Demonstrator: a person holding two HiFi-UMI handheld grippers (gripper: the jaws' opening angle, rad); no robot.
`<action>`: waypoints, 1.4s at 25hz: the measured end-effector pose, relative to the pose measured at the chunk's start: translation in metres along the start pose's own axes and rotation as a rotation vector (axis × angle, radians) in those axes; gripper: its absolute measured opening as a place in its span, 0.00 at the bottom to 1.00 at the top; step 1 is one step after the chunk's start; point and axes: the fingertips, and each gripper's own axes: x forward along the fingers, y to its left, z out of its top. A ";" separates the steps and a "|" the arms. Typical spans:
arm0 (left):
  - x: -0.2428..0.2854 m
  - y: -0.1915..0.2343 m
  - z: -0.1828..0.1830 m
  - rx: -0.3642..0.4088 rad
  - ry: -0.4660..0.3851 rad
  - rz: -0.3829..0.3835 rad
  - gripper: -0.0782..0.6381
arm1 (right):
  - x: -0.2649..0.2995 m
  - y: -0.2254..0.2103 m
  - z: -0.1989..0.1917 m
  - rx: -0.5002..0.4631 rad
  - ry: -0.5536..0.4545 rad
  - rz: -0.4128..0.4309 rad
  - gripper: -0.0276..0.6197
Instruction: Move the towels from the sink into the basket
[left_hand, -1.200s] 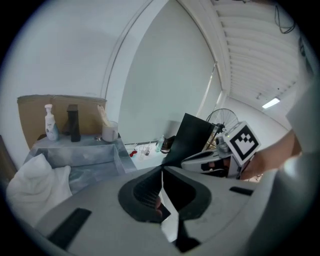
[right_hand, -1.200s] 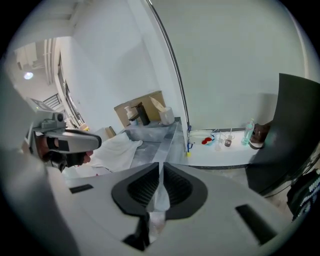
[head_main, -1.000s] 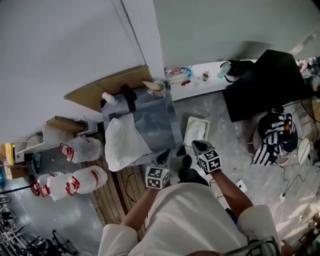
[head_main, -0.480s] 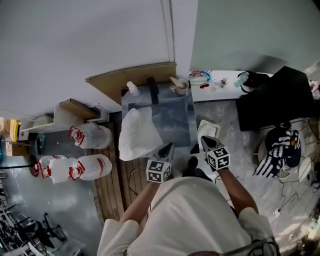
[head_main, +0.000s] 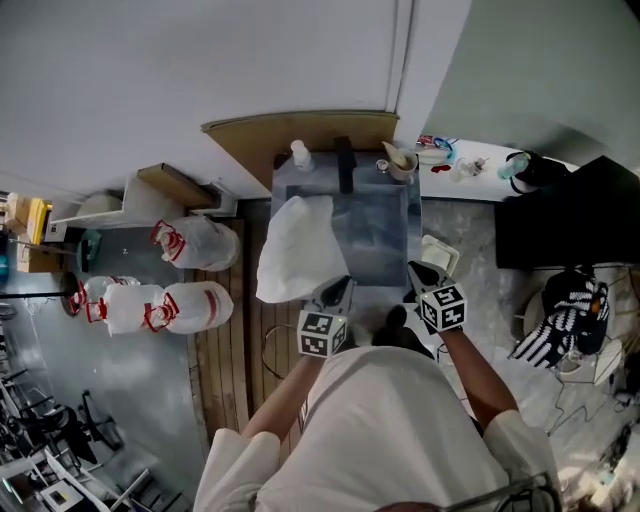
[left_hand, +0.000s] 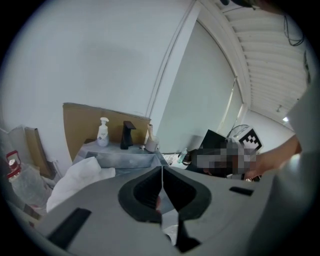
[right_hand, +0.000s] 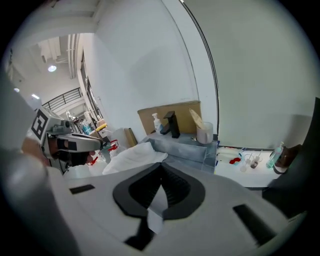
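Note:
A white towel (head_main: 295, 245) hangs over the left rim of the grey sink (head_main: 400, 255) and spills down its outer side. It also shows in the left gripper view, towel (left_hand: 75, 180), and the right gripper view, towel (right_hand: 132, 155). A white basket (head_main: 441, 252) stands on the floor just right of the sink. My left gripper (head_main: 337, 293) is shut and empty at the sink's front edge, beside the towel's lower end. My right gripper (head_main: 418, 273) is shut and empty too, at the sink's front right corner, next to the basket.
A black faucet (head_main: 345, 165), a soap bottle (head_main: 300, 155) and a cup of brushes (head_main: 400, 160) line the sink's back edge. Tied plastic bags (head_main: 165, 305) lie left on the floor. A black cabinet (head_main: 570, 215) stands right, past a white ledge (head_main: 480, 180) with small items.
The head view has swung, so the sink and towel now sit further right and lower in it. Both grippers stay shut at the sink's front edge.

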 end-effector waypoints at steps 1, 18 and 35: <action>-0.002 0.006 -0.001 -0.003 0.000 0.009 0.13 | 0.006 0.005 0.001 -0.006 0.004 0.010 0.05; -0.047 0.120 -0.030 -0.063 -0.013 0.185 0.13 | 0.086 0.083 -0.004 -0.018 0.073 0.126 0.05; -0.035 0.220 -0.074 -0.028 0.090 0.240 0.13 | 0.164 0.157 -0.019 -0.050 0.138 0.216 0.05</action>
